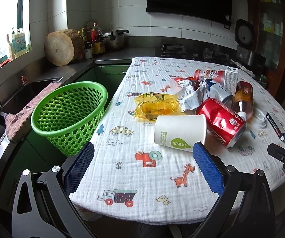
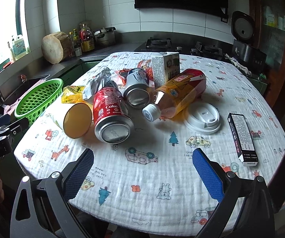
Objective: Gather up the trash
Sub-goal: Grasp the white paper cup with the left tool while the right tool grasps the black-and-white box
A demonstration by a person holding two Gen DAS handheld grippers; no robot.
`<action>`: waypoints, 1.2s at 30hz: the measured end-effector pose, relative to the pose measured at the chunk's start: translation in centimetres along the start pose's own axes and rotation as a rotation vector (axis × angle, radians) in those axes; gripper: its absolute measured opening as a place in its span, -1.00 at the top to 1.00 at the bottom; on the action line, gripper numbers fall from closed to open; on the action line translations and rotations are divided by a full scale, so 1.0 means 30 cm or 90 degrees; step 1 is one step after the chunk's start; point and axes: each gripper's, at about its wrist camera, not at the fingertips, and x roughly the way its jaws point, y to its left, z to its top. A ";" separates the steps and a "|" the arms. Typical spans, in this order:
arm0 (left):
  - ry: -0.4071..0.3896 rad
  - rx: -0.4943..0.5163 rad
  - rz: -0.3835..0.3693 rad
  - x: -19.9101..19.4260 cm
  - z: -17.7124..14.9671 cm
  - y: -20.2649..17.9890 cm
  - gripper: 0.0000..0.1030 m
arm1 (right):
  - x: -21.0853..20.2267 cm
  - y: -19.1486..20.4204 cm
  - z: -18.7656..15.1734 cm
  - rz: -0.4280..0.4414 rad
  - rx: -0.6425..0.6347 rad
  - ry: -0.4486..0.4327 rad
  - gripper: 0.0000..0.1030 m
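Both tongs are hovering wide apart and empty over the near edge of a table point(image 2: 152, 178) draped in a white cloth printed with cars and giraffes: the left tongs point(image 1: 143, 154) are facing a tipped white paper cup point(image 1: 180, 131), while the right tongs point(image 2: 142, 161) are pointing at the heap of trash in the middle. A red Coke can point(image 2: 111, 115) is lying on its side, touching the cup and a silver can point(image 2: 136, 89). An orange drink bottle point(image 2: 178, 93) is lying beside them, its white cap toward the camera, with a small carton point(image 2: 166, 67) standing upright behind. Crumpled wrappers point(image 1: 192, 93) and a yellow plastic bag point(image 1: 156, 105) are sitting at the heap's left. A white lid point(image 2: 204, 119) and a long dark box point(image 2: 241, 136) are resting apart at right. A green perforated basket point(image 1: 69, 115) is waiting just off the table's left edge.
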 end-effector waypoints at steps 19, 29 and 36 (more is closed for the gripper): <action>0.035 0.083 -0.030 0.141 0.018 -0.025 -0.91 | 0.110 -0.437 0.065 -0.091 0.058 0.086 -0.87; 0.045 0.129 -0.077 0.181 0.032 -0.033 -0.91 | 0.238 -0.579 0.098 -0.094 0.091 0.150 -0.57; 0.034 0.236 -0.124 0.192 0.046 -0.071 -0.91 | 0.307 -0.612 0.103 -0.102 0.092 0.189 -0.30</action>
